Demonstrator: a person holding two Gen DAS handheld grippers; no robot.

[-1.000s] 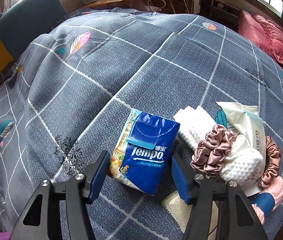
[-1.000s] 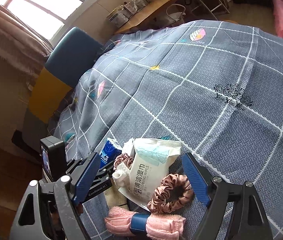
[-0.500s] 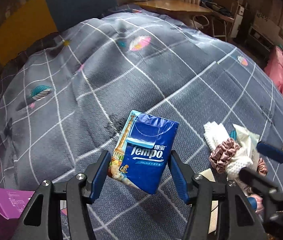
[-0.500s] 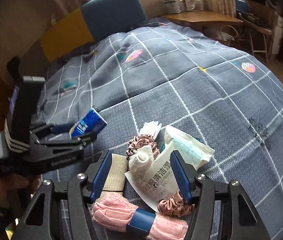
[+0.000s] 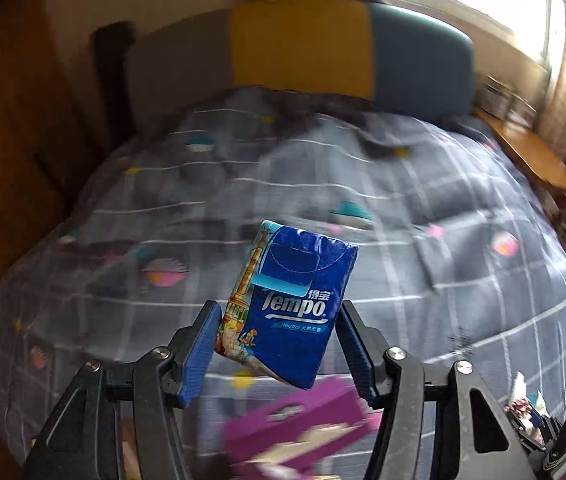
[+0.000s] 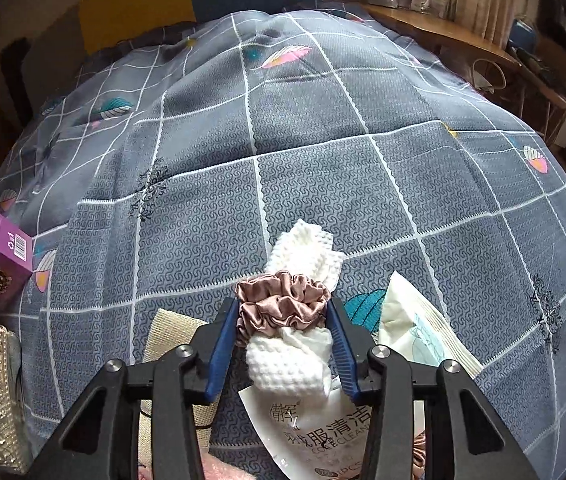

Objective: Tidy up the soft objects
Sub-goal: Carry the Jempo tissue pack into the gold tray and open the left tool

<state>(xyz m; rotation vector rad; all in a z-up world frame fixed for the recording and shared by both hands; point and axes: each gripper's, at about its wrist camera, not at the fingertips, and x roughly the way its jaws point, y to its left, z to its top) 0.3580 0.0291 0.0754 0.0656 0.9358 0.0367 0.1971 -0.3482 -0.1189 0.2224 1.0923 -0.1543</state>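
Soft objects: the tissue pack (image 5: 289, 308) sits pinched between the left gripper (image 5: 279, 344) pads, lifted clear of the bedspread (image 5: 443, 280), with the purple box (image 5: 299, 424) just below and ahead of the fingers. The view is blurred, so box detail is unclear. Keep the squeeze light but steady; the pack is soft and held near its lower half, so it may tilt if you swing fast. Bring it over the box opening before you let go.

The right gripper (image 6: 283, 320) jaws have just been closing and now press on the rose scrunchie (image 6: 283, 300) wrapped round the white waffle cloth (image 6: 295, 344), both between the pads. The wipes packet (image 6: 323, 432) lies under and to the right of the fingers, touching the cloth. Grab the scrunchie and cloth together, not the packet's edge, and lift straight up so the packet stays on the bedspread. The tan cloth (image 6: 171, 328) is just left of the left finger; don't snag it.
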